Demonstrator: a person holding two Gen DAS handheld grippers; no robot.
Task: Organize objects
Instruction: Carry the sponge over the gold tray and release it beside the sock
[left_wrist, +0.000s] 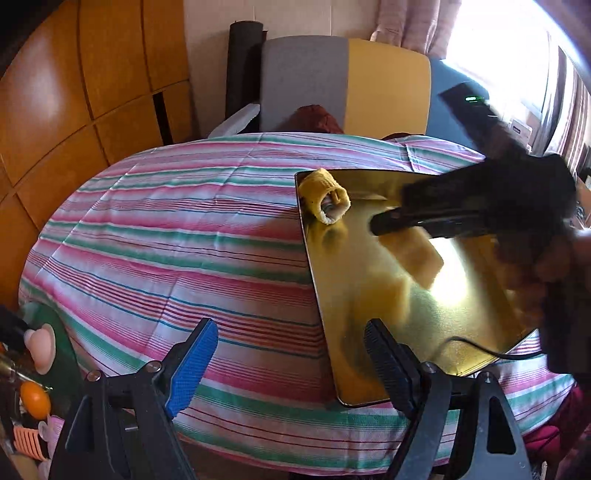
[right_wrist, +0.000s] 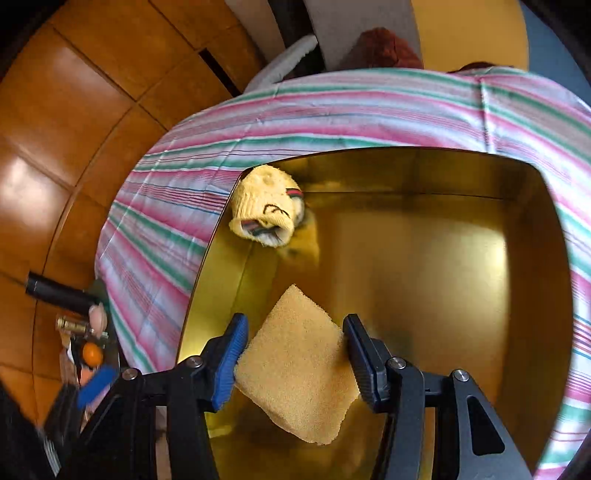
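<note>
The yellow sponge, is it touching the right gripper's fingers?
Touching. The right wrist view shows the yellow sponge pressed between both fingers of the right gripper.

Left gripper (left_wrist: 288, 363): black plastic frame, two triangular finger arms with cut-out windows. One finger pad bright blue with fine ribbed texture (left_wrist: 192, 369), the other black, ribbed (left_wrist: 388, 365). Round silver screw heads at each finger pivot

Right gripper (right_wrist: 293, 354): same build, with a blue pad (right_wrist: 231, 360), a black ribbed pad (right_wrist: 364, 360) and silver screws on black arms

Seen from the left wrist camera, the right gripper is a blurred black body with a thin black cable trailing below it
</note>
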